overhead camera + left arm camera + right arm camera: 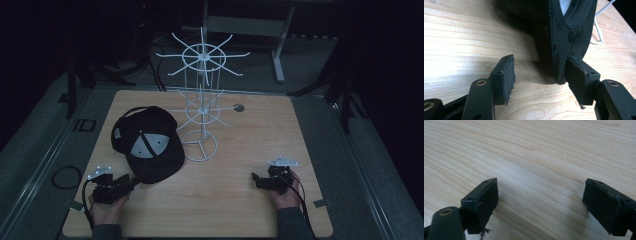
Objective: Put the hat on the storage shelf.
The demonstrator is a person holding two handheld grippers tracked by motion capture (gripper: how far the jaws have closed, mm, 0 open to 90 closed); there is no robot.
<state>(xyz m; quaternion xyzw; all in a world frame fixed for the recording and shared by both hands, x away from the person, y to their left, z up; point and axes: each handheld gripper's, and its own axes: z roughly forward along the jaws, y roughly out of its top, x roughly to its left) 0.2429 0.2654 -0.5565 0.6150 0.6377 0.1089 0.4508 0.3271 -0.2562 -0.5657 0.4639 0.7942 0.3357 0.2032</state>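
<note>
Cap [148, 144]: black, lying on the wooden table [225, 200] just left of the white wire rack [201, 107] — its brim towards the person.
Left gripper [540, 72]: jaws apart, the brim's edge between them, against the right-hand pad [576, 75]; not clamped.
Right gripper [540, 202]: well to the right of the rack — jaws wide apart over bare wood.
</note>
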